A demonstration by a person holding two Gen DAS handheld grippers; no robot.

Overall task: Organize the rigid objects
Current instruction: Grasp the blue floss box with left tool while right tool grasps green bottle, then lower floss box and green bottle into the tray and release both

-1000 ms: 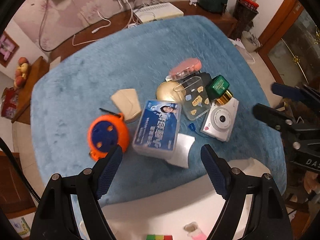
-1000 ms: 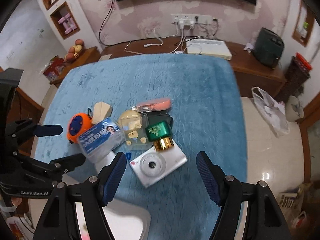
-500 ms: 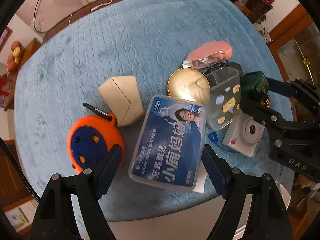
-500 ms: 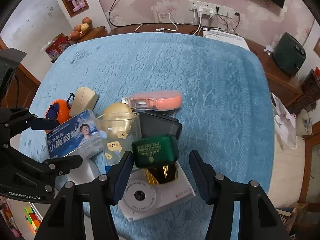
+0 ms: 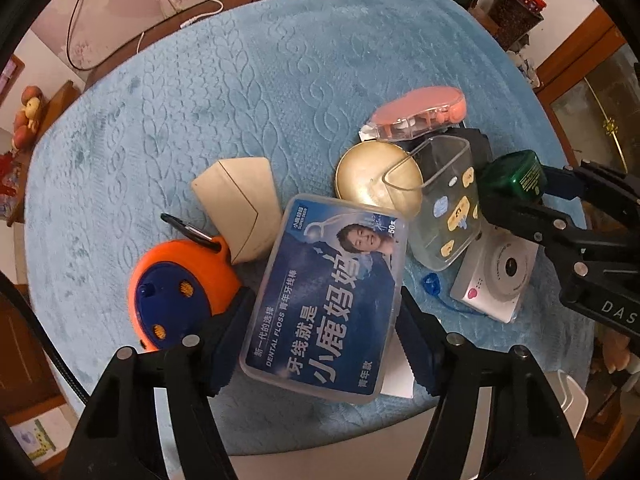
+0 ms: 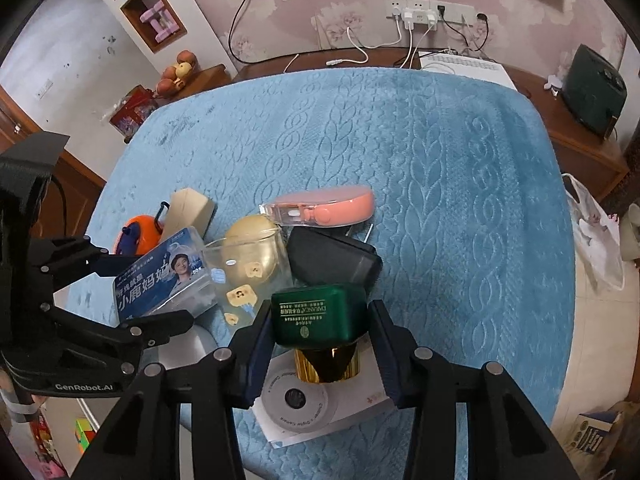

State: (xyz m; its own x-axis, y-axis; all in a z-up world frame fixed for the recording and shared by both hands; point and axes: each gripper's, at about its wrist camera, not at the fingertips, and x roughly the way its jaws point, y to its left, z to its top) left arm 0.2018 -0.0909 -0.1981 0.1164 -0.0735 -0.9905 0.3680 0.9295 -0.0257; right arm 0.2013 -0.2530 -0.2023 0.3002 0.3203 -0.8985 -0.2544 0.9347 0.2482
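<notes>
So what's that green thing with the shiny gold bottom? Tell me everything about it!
The green bottle looks like a small cosmetic container: a glossy dark-green, boxy body with pale printed text and a round emblem, joined to a shiny ribbed gold cap. It lies tipped on the white toy camera, by a black case. The right hand-held gripper has just been closing around it, with a blue pad against each side.

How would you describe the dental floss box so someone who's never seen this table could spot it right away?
On the blue blanket, find the cluster of small items near its front edge. The dental floss box lies at the front of it, between the orange round gadget and a white camera. Only it has a blue label with a person's portrait.
</notes>
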